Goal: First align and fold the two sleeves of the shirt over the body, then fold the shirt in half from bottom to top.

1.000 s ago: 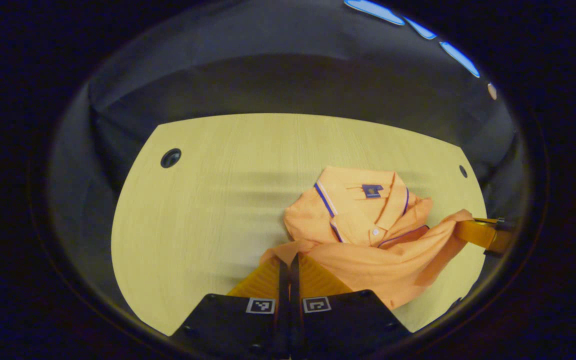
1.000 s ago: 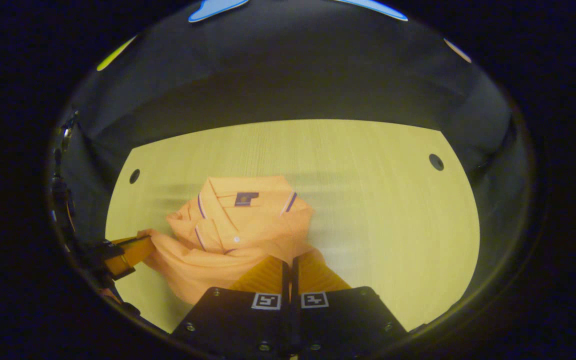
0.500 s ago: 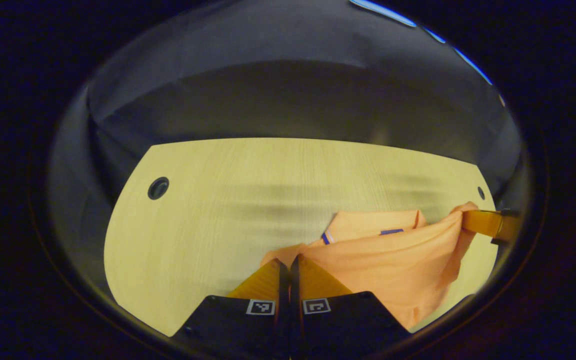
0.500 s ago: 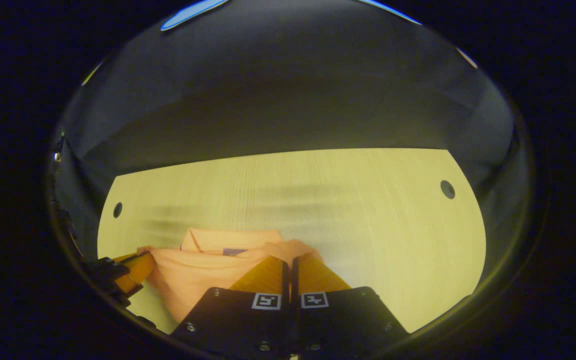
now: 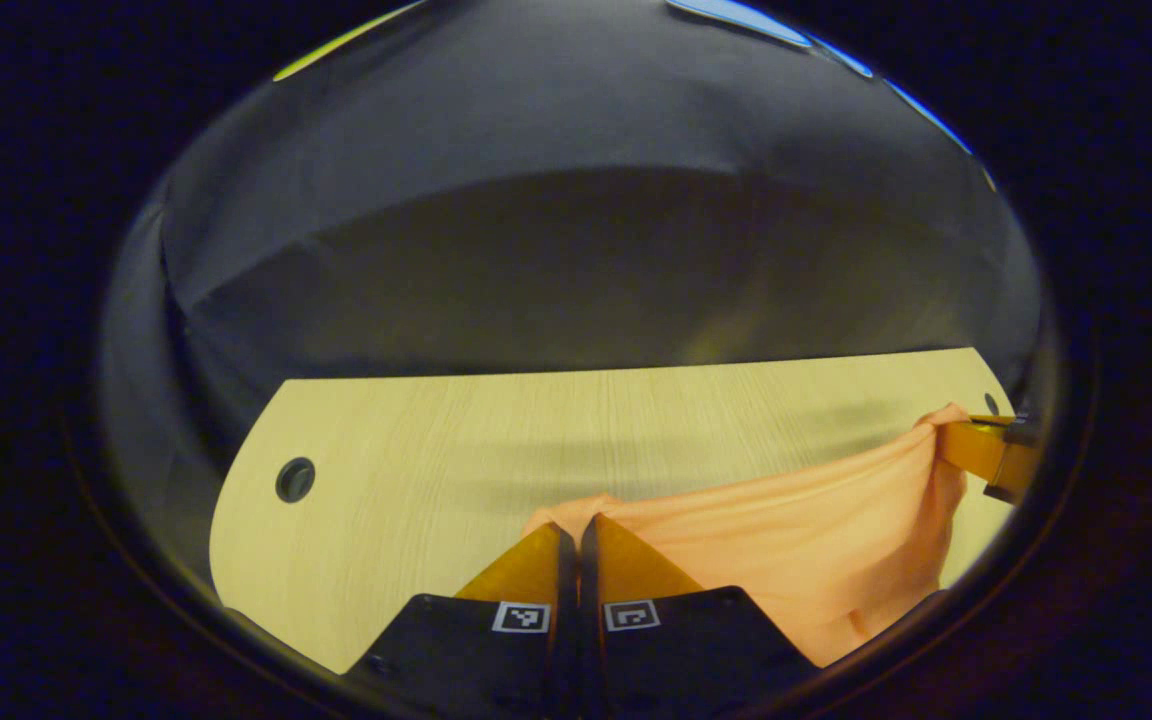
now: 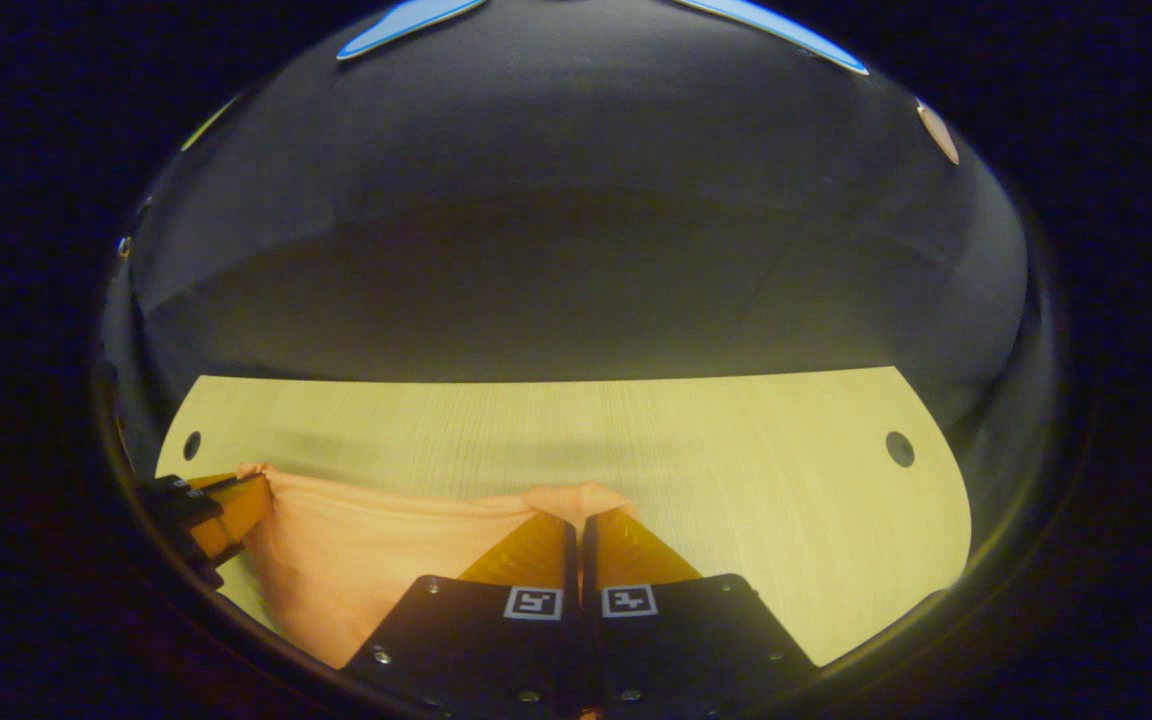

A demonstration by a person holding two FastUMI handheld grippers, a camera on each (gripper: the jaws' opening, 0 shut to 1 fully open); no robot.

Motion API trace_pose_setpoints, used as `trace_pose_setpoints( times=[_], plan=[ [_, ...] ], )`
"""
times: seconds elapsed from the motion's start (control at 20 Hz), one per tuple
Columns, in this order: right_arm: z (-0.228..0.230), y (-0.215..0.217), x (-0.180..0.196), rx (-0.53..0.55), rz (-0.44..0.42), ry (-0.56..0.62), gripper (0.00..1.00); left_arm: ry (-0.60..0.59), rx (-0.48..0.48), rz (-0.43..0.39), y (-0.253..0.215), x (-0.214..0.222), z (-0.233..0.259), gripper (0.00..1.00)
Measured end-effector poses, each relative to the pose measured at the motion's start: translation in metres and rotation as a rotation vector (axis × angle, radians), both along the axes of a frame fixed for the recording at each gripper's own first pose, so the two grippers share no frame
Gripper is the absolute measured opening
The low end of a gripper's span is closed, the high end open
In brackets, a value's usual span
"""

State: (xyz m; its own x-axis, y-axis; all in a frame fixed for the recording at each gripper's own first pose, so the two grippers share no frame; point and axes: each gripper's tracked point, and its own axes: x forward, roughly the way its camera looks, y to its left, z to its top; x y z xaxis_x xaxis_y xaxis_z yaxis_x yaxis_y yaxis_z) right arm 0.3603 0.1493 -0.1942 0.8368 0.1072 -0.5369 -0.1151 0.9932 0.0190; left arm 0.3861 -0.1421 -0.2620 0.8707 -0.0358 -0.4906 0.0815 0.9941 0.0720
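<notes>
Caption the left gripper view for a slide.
Both tongs pinch the orange shirt taut above the table.

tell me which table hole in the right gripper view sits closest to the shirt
The hole at the table's far-left corner, just above the orange shirt. The other hole sits far right on bare table.

No readable text, only square coded markers (image 5: 521,617) on the tongs.

In the left gripper view the shirt (image 5: 796,540) hangs over the table (image 5: 416,470), stretched from the left gripper (image 5: 569,528) at 6 o'clock to the right gripper (image 5: 976,450) at 3 o'clock. A table hole (image 5: 295,480) lies at 9 o'clock; the booth wall (image 5: 576,250) stands behind.
</notes>
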Motion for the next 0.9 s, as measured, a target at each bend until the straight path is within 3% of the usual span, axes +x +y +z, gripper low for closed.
trace_pose_setpoints(
  times=[0.4, 0.5, 0.55, 0.6, 0.7, 0.75, 0.8, 0.9],
  plan=[
    [-0.003, -0.001, 0.001, -0.015, -0.013, 0.032, 0.00, 0.000, 0.004, -0.015, 0.001, 0.002, -0.004, 0.06],
    [-0.004, 0.002, 0.000, 0.011, -0.007, 0.062, 0.01, 0.013, -0.020, -0.032, -0.002, -0.001, -0.005, 0.13],
    [-0.005, 0.002, -0.002, 0.027, -0.006, 0.071, 0.05, 0.021, -0.011, -0.027, 0.000, -0.003, -0.005, 0.34],
    [-0.008, 0.000, -0.003, 0.040, -0.009, 0.080, 0.12, 0.027, 0.004, -0.026, -0.001, -0.004, -0.010, 0.56],
    [-0.001, -0.005, -0.009, 0.049, -0.016, 0.077, 0.50, 0.027, 0.015, -0.022, -0.001, -0.004, -0.010, 0.99],
    [-0.004, -0.007, -0.007, 0.048, -0.018, 0.071, 0.70, 0.021, 0.006, -0.020, 0.000, -0.005, -0.007, 0.95],
    [-0.002, -0.007, -0.009, 0.046, -0.018, 0.065, 0.76, 0.017, 0.001, -0.017, 0.000, -0.006, -0.005, 0.94],
    [0.004, -0.010, -0.014, 0.042, -0.015, 0.051, 0.78, 0.013, -0.007, -0.013, 0.000, -0.008, 0.002, 0.92]
  ],
)
